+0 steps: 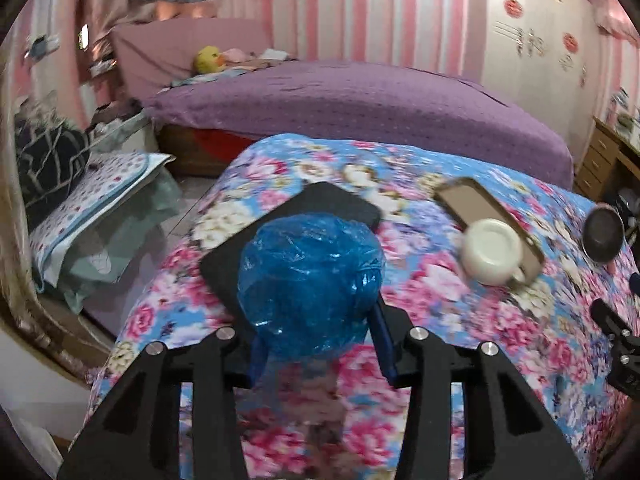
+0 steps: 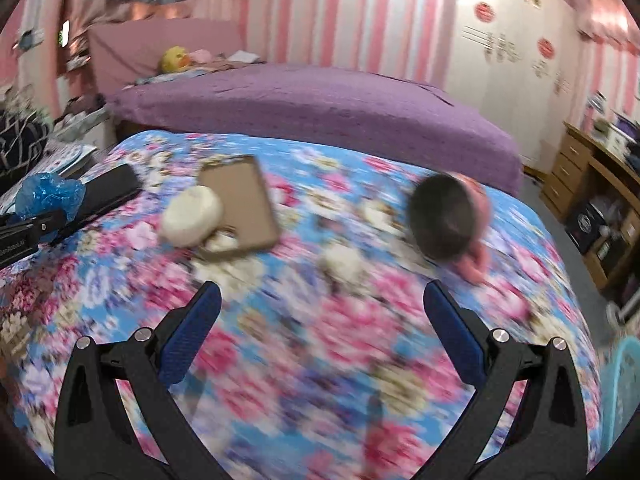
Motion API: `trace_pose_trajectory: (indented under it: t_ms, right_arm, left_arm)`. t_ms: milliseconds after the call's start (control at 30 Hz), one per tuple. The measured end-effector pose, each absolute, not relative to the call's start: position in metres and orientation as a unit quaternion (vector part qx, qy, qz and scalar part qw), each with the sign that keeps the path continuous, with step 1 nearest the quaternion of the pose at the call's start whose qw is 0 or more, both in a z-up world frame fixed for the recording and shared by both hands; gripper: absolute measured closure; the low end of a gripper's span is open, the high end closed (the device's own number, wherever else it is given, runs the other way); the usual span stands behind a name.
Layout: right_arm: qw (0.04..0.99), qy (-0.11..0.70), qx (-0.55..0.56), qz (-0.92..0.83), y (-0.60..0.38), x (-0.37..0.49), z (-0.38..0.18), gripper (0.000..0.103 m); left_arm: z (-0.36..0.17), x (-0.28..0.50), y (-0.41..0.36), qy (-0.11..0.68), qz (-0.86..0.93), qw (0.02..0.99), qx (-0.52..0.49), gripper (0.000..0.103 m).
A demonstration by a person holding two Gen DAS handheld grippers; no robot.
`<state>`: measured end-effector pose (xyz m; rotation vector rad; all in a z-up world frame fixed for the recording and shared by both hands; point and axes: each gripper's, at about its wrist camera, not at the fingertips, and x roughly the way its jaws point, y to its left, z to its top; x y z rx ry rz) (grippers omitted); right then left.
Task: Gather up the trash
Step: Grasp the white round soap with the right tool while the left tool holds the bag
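Between the blue pads of the left gripper [image 1: 318, 342] sits a crumpled ball of blue plastic film [image 1: 310, 284], jaws partly closed and pressing it from both sides; it is lifted clear of the flowered blue-and-pink cloth covering the table [image 1: 460, 320]. Same ball shows at the far left of the right wrist view [image 2: 48, 196], over the table's left edge area.

Right gripper [image 2: 320, 336] is wide open with nothing between the fingers, hovering over the cloth near the front edge. Frame is motion-blurred.

Other things on the cloth: a flat black rectangular pad [image 1: 340, 204] toward the left side, a tan rectangular tray [image 1: 488, 216] mid-table with a white ceramic cup [image 1: 494, 256] lying partly on it, and a dark round bowl with a pink outside [image 2: 448, 216] toward the right edge. A light-blue plastic bin rim [image 2: 624, 376] peeks in beyond the table's right front corner, only partly visible.

Step in hand, as I judge it: one piece of trash is picked and in transit. Next move calls for carrying the ball to a bin, probably that light-blue one, then opening over it. Film is light and springy, so grip should stay firm until over the opening. Right gripper is free for any further trash; none is clearly seen.
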<state>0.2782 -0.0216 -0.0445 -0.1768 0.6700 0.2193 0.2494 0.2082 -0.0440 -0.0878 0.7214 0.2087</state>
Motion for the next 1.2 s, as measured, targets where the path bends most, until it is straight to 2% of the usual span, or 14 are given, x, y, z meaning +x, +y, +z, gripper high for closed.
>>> trace_pose_trajectory:
  t_ms: [333, 567, 667, 900, 1200]
  right_arm:
    - [0.914, 0.356, -0.118, 0.153, 0.056, 0.317, -0.056, 0.015]
    - [0.903, 0.372, -0.146, 0.160, 0.078, 0.331, -0.069, 0.034]
    - [0.900, 0.375, -0.147, 0.166, 0.083, 0.337, -0.069, 0.039]
    - [0.891, 0.386, -0.168, 0.169, 0.094, 0.344, -0.076, 0.040]
    - [0.903, 0.365, -0.131, 0.184, 0.068, 0.332, -0.058, 0.041]
  left_arm:
    - [-0.039, 0.244, 0.228, 0.344, 0.114, 0.930, -0.063, 0.060]
    - [-0.043, 0.247, 0.239, 0.349, 0.115, 0.925, -0.090, 0.060]
    - [-0.043, 0.247, 0.242, 0.349, 0.118, 0.924, -0.099, 0.060]
    - [-0.044, 0.249, 0.240, 0.352, 0.118, 0.923, -0.103, 0.060]
    - [-0.036, 0.247, 0.228, 0.351, 0.108, 0.924, -0.104, 0.060]
